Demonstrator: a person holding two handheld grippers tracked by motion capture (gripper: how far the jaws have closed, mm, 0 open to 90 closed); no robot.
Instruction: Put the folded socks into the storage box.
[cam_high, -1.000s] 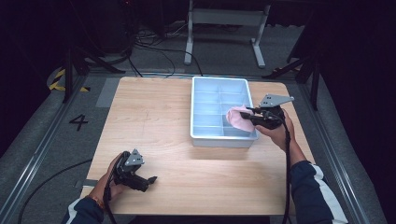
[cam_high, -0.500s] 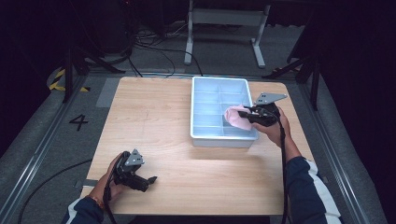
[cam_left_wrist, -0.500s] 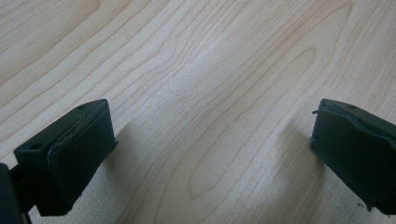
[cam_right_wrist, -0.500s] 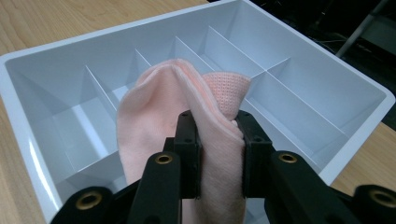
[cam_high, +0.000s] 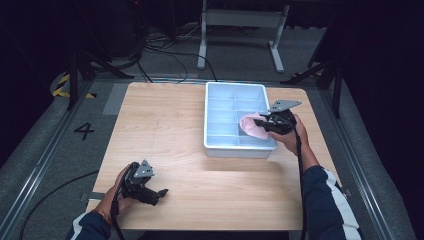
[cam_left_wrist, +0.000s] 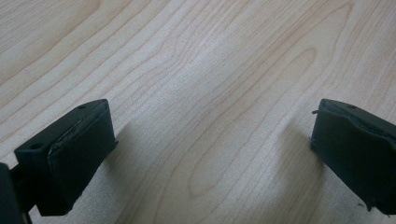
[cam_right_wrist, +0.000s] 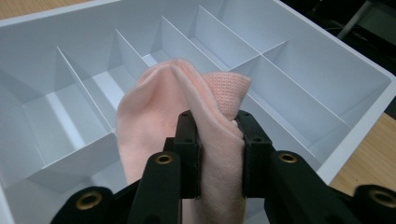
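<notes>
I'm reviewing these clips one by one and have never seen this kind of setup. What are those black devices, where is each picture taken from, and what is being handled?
A person sits at a light wooden table and holds a black two-jaw hand gripper in each hand. The high view looks down from above the person's side. The other two pictures come from small cameras riding on each gripper, looking along its jaws. The left gripper rests near the table's front edge, jaws wide apart with bare wood between them. The right gripper is closed on a soft pink folded cloth, perhaps a sock, and holds it over a pale blue-white plastic tray with divided compartments. The compartments that show look empty.
</notes>
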